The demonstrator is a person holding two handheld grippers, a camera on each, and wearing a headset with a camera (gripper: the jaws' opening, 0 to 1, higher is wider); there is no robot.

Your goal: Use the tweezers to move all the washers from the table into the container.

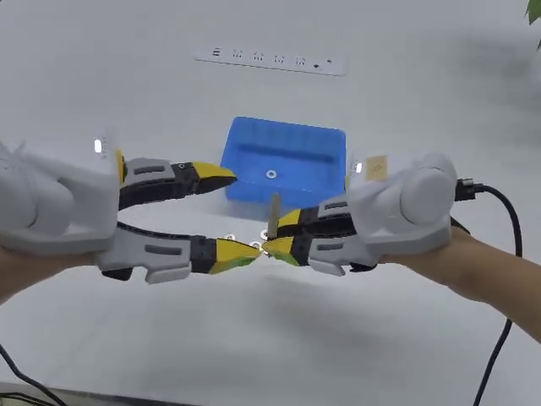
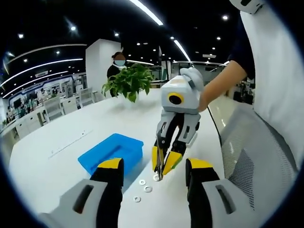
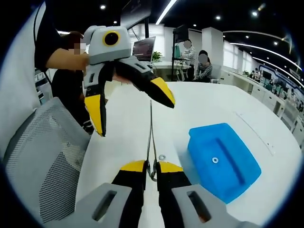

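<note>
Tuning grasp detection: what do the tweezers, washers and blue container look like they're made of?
tweezers: thin flat strips with a dull sheen, likely metal.
washers: small pale shiny rings, probably steel.
container: uniform matte blue with soft rounded edges, looks like moulded plastic.

**Open-plan office.** A long white desk [image 2: 66,133] carries a power strip [image 1: 270,60] near its far edge, with a potted plant [image 2: 128,83] at its far end. A grey mesh chair [image 3: 42,156] stands just beside the desk. Beyond the desk are rows of further workstations with chairs [image 2: 52,108], a monitor [image 3: 142,47] and seated people [image 3: 202,61]. Above the desk is a dark ceiling with linear light strips [image 2: 147,12] and recessed spotlights [image 2: 72,28].
</note>
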